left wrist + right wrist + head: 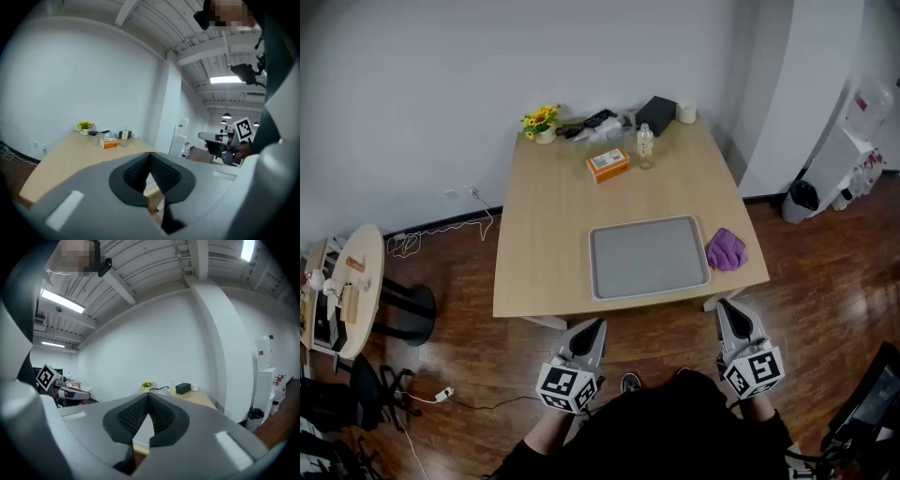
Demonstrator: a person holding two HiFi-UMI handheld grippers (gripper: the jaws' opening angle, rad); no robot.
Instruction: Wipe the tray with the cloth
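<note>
A flat grey rectangular tray (649, 258) is being carried by the light wooden bench (548, 225) near its front edge. A crumpled purple cloth (726, 249) is lying just beside the tray's right side. The left gripper (594, 326) and the right gripper (724, 307) are being held off the bench, short of its front edge. The left fingers (161, 171) and right fingers (159, 414) are being kept pressed together on nothing. An orange box (608, 164) and a clear bottle (645, 146) are standing farther back.

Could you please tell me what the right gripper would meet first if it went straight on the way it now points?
Probably the purple cloth lying beside the tray, though depth is unclear.
</note>
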